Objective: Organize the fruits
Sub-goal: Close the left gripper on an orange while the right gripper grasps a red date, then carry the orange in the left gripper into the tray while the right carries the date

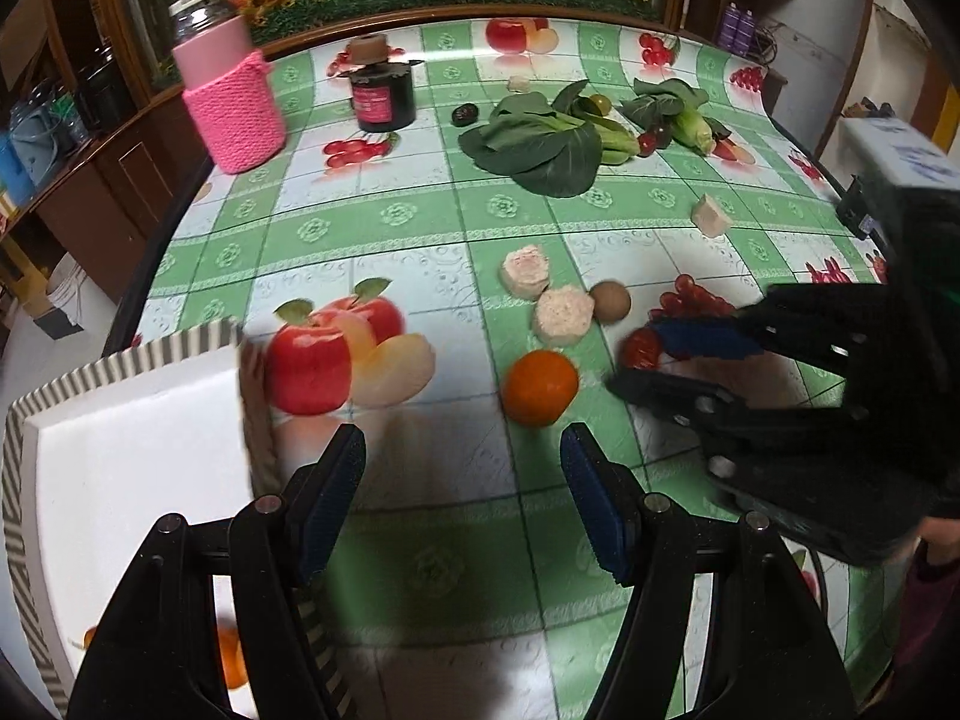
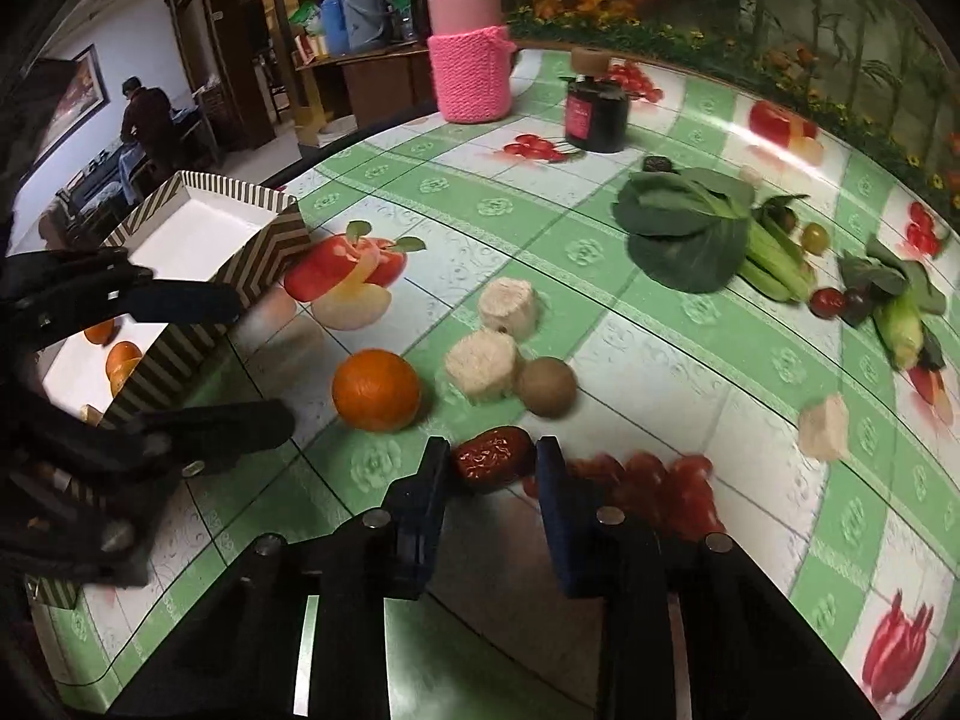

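Observation:
A wrinkled red date point(image 2: 492, 463) lies on the green fruit-print tablecloth. My right gripper point(image 2: 492, 456) is shut on it, one pad against each side; the left wrist view shows this gripper point(image 1: 630, 363) holding the date point(image 1: 641, 347) low over the cloth. An orange point(image 1: 540, 387) point(image 2: 376, 390) sits just left of the date. My left gripper point(image 1: 462, 480) point(image 2: 240, 366) hangs open and empty in front of the orange, beside a striped box point(image 1: 120, 360) point(image 2: 240, 195). Small orange fruits point(image 2: 123, 360) lie inside the box. A brown kiwi point(image 1: 611, 300) point(image 2: 547, 387) rests behind the date.
Two pale round cakes point(image 1: 525, 270) point(image 1: 564, 315) stand beside the kiwi, and a third piece point(image 1: 711, 216) lies to the right. Leafy greens point(image 1: 540, 144), small fruits and corn lie further back. A pink-sleeved jar point(image 1: 234, 108) and a black jar point(image 1: 384, 96) stand at the far edge.

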Demonstrator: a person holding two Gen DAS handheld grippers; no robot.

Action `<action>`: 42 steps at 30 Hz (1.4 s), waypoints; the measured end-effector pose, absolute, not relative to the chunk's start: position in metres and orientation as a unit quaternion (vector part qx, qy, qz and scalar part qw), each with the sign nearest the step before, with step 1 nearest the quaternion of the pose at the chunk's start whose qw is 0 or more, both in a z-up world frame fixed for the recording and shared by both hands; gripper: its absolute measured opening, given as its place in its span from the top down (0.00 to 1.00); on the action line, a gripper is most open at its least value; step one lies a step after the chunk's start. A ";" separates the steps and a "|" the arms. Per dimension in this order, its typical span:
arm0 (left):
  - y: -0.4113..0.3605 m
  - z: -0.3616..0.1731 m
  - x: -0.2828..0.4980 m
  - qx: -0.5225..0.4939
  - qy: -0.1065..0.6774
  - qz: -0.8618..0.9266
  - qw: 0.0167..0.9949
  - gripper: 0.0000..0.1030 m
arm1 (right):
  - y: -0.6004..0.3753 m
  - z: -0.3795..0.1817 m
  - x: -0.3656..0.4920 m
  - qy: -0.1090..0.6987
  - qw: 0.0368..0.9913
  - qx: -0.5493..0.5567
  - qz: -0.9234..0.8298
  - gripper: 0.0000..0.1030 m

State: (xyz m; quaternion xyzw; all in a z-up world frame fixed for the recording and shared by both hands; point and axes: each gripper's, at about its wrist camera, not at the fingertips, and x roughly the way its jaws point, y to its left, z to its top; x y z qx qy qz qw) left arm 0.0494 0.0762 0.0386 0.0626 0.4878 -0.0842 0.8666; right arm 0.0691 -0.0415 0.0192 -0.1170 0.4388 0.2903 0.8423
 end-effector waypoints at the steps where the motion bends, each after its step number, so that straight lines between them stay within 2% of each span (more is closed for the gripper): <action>1: 0.072 0.037 0.052 0.065 0.488 -0.089 0.866 0.35 | -0.049 0.021 0.066 0.438 0.846 -0.108 0.285 0.71; 7: 0.054 0.026 0.066 0.085 0.494 -0.100 0.859 0.37 | -0.077 0.023 0.056 0.447 0.850 -0.064 0.272 0.71; 8: 0.053 0.024 0.067 0.089 0.495 -0.098 0.859 0.43 | -0.080 0.020 0.055 0.451 0.848 -0.056 0.271 0.71; 9: 0.052 0.022 0.068 0.090 0.496 -0.100 0.858 0.65 | -0.082 0.019 0.054 0.454 0.848 -0.053 0.270 0.71; 10: 0.051 0.021 0.070 0.074 0.501 -0.120 0.854 0.76 | -0.083 0.018 0.053 0.456 0.847 -0.050 0.268 0.71; 30: 0.076 0.046 -0.001 0.042 0.469 -0.056 0.881 0.76 | -0.071 0.035 0.006 0.442 0.853 -0.025 0.276 0.71; 42: 0.109 0.064 -0.044 0.023 0.440 -0.017 0.898 0.76 | -0.029 0.053 -0.032 0.425 0.850 -0.050 0.308 0.71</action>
